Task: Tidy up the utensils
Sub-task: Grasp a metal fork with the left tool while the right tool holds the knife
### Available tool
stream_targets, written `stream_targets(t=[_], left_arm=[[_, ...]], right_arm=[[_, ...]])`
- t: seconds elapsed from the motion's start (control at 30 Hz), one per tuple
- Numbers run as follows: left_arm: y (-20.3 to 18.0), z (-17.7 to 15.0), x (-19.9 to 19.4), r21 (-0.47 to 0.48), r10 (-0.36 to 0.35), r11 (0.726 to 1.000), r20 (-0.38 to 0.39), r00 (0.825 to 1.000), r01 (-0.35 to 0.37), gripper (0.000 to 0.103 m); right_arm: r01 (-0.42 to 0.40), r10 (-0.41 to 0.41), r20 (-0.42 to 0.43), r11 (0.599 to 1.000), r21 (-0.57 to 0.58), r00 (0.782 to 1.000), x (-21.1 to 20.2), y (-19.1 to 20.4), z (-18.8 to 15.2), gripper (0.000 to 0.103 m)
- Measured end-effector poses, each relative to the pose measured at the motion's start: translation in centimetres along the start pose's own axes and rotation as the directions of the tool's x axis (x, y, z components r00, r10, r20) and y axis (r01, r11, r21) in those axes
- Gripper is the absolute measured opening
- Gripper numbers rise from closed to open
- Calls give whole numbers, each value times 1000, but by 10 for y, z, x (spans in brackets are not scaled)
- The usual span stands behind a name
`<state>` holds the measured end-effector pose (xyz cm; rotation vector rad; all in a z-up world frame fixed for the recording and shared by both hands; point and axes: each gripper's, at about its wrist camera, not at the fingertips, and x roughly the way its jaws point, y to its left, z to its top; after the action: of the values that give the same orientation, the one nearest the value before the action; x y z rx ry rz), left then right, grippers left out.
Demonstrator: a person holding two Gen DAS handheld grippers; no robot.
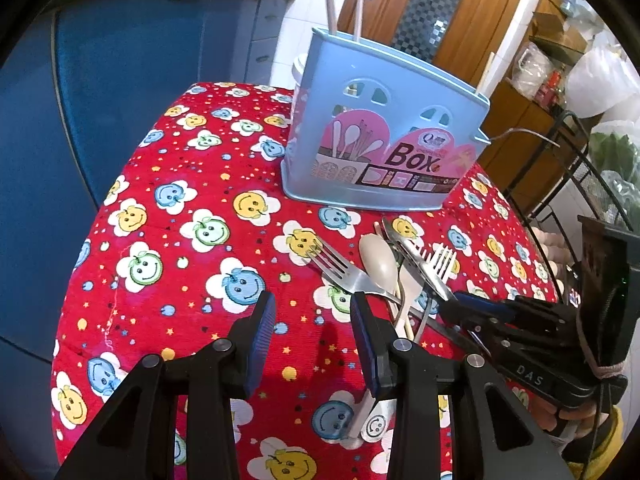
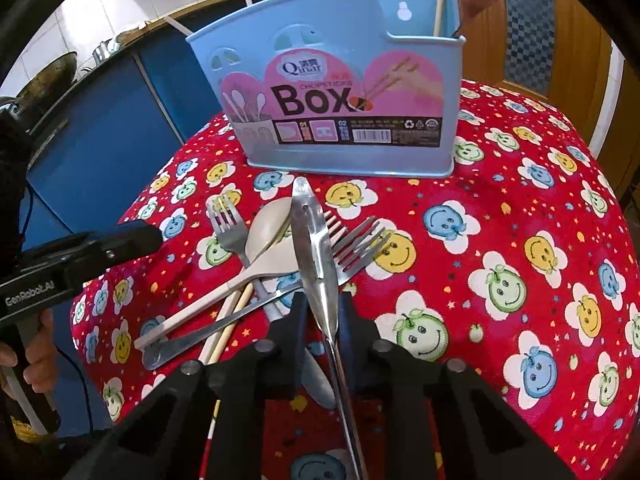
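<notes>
A heap of utensils lies on the red smiley-print tablecloth [image 2: 500, 216] in front of a light blue chopsticks box [image 2: 340, 92] [image 1: 384, 136]. The heap holds metal forks [image 2: 228, 228], beige spoons [image 2: 268, 232], loose chopsticks [image 2: 232, 316] and a metal table knife [image 2: 316, 248] [image 1: 404, 248]. My right gripper [image 2: 322, 312] [image 1: 460, 304] is shut on the knife at its neck, with the blade pointing toward the box. To the left of the heap my left gripper [image 1: 312, 316] [image 2: 148, 234] stands open over bare cloth, with nothing between its fingers. Some chopsticks [image 1: 358, 12] stand in the box.
A white cup [image 1: 298, 72] stands behind the box. Blue cabinets [image 1: 120, 100] run along the far left. A wooden door [image 1: 460, 8] is behind the table, and a black wire rack [image 1: 580, 168] stands off its right edge. A hand holds the left gripper's grip [image 2: 24, 344].
</notes>
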<state>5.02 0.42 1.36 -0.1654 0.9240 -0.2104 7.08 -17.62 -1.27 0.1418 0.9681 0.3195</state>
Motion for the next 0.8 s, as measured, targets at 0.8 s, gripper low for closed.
stream_targets(t=[0.8], left_arm=[[-66,-4,40,217,-25,975,-131,991,53,39]], right_arm=[[-80,56,147,984,158,987,-51,-35,-20,17]])
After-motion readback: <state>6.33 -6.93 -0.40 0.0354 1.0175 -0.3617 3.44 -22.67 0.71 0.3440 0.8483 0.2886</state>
